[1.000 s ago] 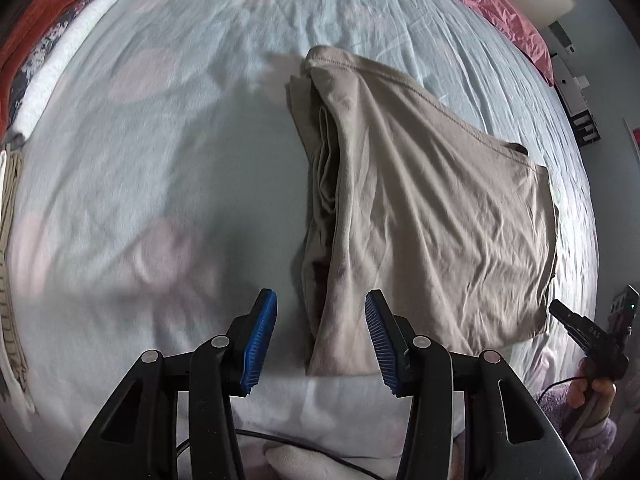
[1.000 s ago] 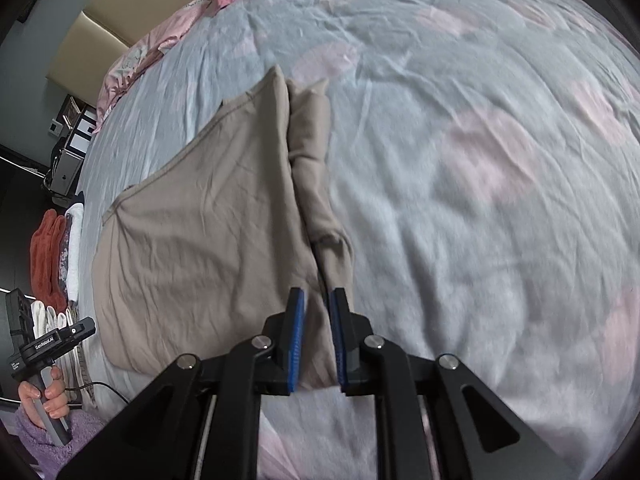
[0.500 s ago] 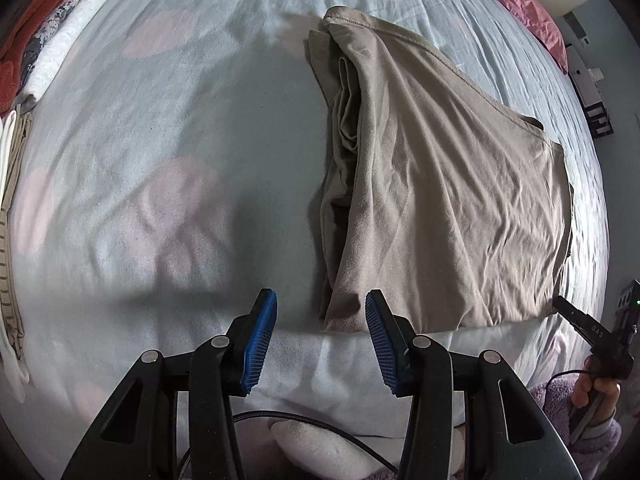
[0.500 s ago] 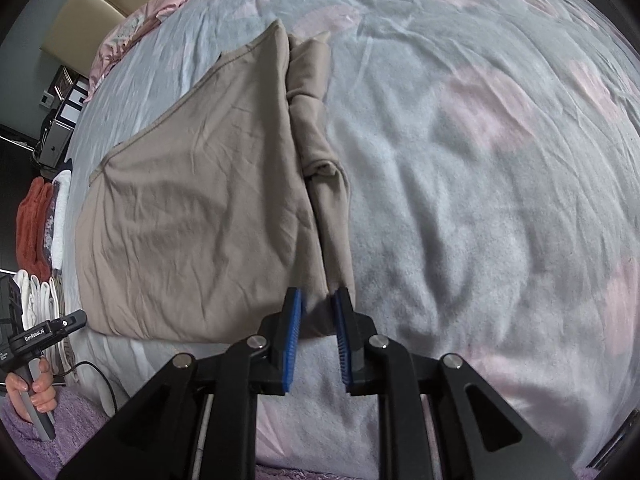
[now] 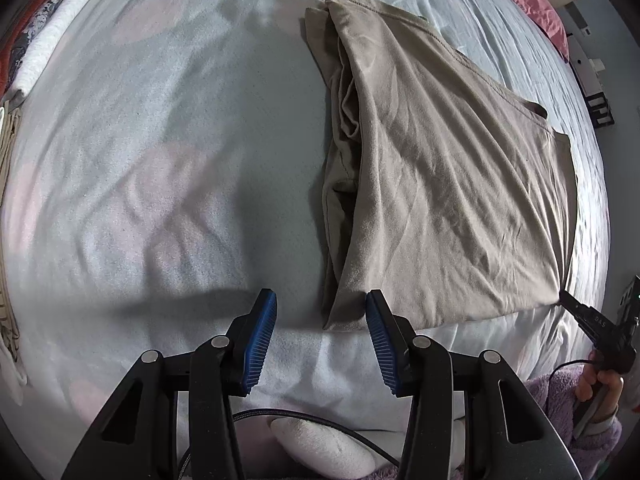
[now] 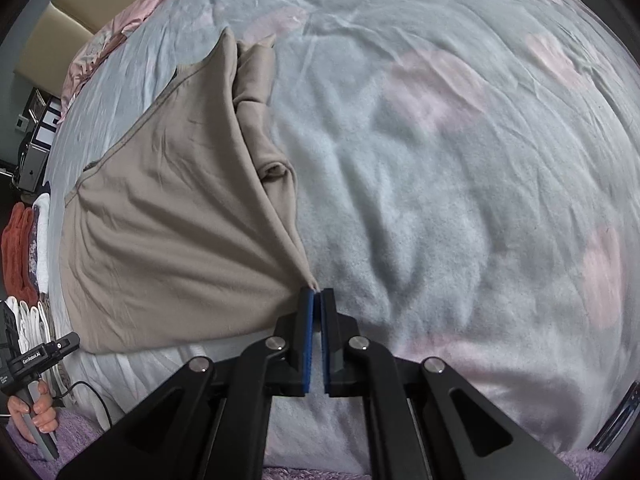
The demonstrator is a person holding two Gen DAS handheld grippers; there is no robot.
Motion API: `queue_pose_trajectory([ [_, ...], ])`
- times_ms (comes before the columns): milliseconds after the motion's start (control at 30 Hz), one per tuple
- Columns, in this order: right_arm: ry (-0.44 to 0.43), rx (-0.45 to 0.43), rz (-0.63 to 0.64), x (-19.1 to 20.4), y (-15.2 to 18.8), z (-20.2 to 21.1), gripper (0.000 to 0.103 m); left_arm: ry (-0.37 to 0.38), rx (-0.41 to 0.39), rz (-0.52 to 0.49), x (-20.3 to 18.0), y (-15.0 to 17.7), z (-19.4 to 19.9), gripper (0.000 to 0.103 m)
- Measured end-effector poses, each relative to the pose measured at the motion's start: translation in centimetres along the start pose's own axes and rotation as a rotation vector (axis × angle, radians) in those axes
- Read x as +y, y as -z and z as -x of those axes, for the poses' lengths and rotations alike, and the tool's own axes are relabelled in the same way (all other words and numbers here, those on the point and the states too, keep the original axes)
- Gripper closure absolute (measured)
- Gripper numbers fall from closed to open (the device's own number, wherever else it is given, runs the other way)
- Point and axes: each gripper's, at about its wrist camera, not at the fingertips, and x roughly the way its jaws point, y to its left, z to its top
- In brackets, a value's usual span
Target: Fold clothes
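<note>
A beige garment (image 5: 432,184), folded lengthwise, lies flat on a pale blue bedspread (image 5: 168,168) with pink blotches. My left gripper (image 5: 321,308) hangs open just above its near left corner, and the cloth's tip shows between the blue pads without touching them. In the right wrist view the same garment (image 6: 172,208) spreads to the left. My right gripper (image 6: 317,292) is closing, and its pads pinch the near right corner, which is drawn into a point with folds fanning from it. The right gripper's tip (image 5: 568,300) also shows at the garment's edge.
Folded clothes (image 5: 36,40) are stacked along the bed's left side. Pink pillows (image 6: 120,28) and a beige headboard (image 6: 68,12) lie at the far end. A black cable (image 5: 304,416) and a white padded thing (image 5: 324,444) sit below my left gripper. A hand (image 6: 32,412) holds the left gripper's handle.
The right jaws have closed onto the garment's near right corner and bunched it. The left gripper has drifted in over the near left corner, still open.
</note>
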Motion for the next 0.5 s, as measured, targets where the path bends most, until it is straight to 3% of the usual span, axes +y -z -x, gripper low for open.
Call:
queue_pose_trajectory([
  [67,-0.021,0.004,-0.039,-0.7,0.0,0.0,0.097,-0.015,0.015,-0.001,0.0,0.0,-0.4,0.055],
  [133,-0.038,-0.004,-0.092,-1.7,0.0,0.4,0.09,-0.037,0.027,0.007,0.1,-0.1,-0.7,0.055],
  [233,-0.003,-0.06,-0.149,-2.9,0.0,1.6,0.089,-0.065,0.033,0.024,0.3,-0.1,-0.8,0.055],
  [367,-0.103,-0.132,-0.175,-3.6,-0.3,2.9,0.087,-0.009,-0.07,0.071,1.3,0.0,1.5,0.055],
  [433,-0.129,-0.181,-0.124,-2.7,-0.6,3.5,0.087,0.02,-0.132,0.095,1.7,-0.5,2.6,0.055],
  [500,-0.155,-0.236,-0.059,-1.4,-1.3,4.4,0.087,0.004,-0.21,0.095,1.6,-1.2,3.5,0.055],
])
